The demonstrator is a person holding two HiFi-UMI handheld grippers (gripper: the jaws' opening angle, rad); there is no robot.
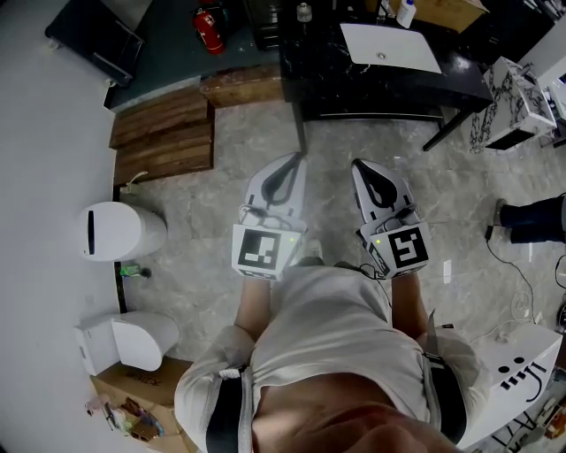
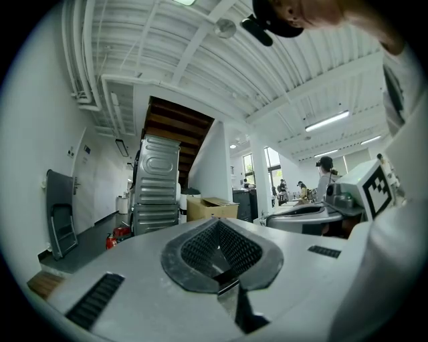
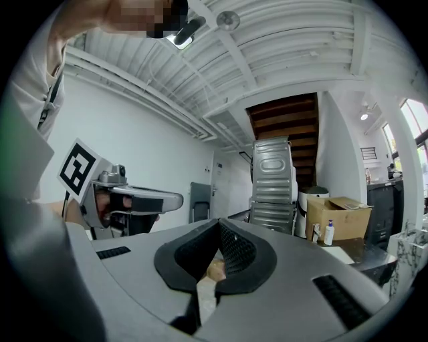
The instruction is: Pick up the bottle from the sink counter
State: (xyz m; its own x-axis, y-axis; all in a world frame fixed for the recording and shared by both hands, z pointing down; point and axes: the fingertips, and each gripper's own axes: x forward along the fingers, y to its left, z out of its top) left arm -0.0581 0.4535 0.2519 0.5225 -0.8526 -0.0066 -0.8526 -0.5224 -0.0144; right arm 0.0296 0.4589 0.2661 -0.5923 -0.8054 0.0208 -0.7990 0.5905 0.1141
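The left gripper and the right gripper are both pressed together on nothing, pointing level toward the dark tabletop and well apart from it. I judge the task barely begun, with approach, grasp and lift all left to do. The bottle, white with a blue top, stands upright at the tabletop's far side, near the white sink basin, which shows only its drain; the cardboard box beside the bottle has open flaps, its contents hidden.

Black counter (white sink), white bottle
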